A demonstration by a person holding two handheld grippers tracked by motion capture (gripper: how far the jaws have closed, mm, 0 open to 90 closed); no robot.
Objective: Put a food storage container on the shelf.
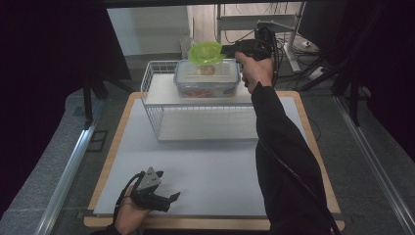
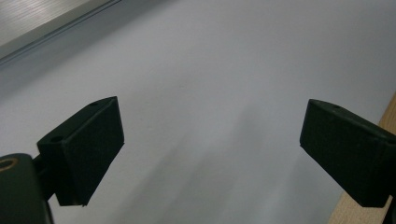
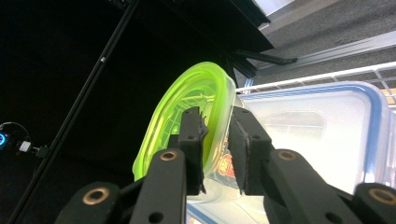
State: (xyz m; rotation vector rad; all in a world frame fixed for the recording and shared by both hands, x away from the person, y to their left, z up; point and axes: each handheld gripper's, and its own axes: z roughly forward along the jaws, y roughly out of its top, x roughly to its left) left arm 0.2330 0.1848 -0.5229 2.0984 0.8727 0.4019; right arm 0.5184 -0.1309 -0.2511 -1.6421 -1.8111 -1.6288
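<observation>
A small round tub with a lime-green lid point(image 1: 206, 52) hangs tilted above a clear lidded box with a blue rim point(image 1: 207, 78) on the top shelf of a white wire rack point(image 1: 156, 93). My right gripper point(image 1: 226, 49) is shut on the tub's rim; in the right gripper view its two jaws pinch the green-lidded tub point(image 3: 187, 109) just over the clear box point(image 3: 322, 135). My left gripper point(image 1: 169, 198) rests open near the table's front edge, held low over the white mat point(image 2: 210, 70) with nothing between its fingers point(image 2: 86, 149).
The white mat point(image 1: 205, 171) covers a wooden table point(image 1: 122, 112). The rack's lower shelf point(image 1: 205, 125) is bare. A sleeved right arm point(image 1: 284, 156) stretches across the table's right side. A desk frame and cables point(image 1: 288, 44) stand behind the table.
</observation>
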